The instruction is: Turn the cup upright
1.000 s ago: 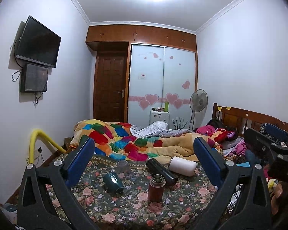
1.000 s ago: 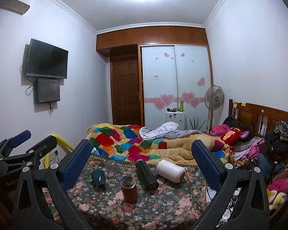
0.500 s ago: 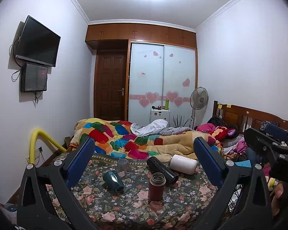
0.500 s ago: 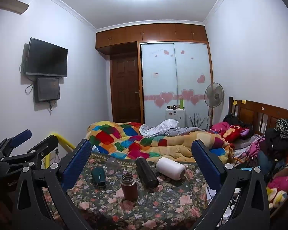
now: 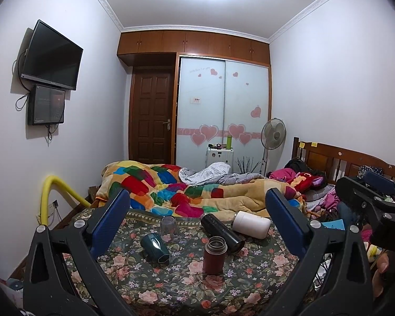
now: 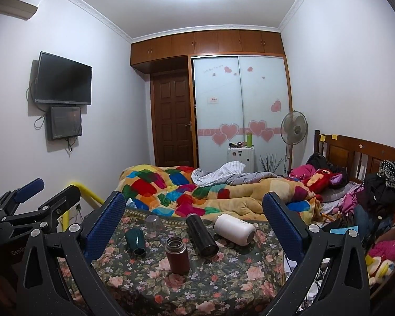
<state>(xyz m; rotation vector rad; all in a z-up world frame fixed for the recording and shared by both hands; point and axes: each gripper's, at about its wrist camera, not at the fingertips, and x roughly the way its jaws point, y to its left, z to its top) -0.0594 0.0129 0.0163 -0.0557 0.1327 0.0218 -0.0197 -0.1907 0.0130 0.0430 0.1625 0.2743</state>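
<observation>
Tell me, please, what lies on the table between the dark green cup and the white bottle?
Between the dark green cup and the white bottle lie a black flask on its side and, nearer the camera, an upright red-brown flask. Both wrist views show this.

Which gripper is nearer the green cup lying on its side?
Left, slightly. The green cup lies ahead, toward the left gripper; the right gripper sits farther right.

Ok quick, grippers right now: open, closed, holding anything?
Left gripper: open, holding nothing, above the floral table.
Right gripper: open, holding nothing, also short of the cups.
</observation>
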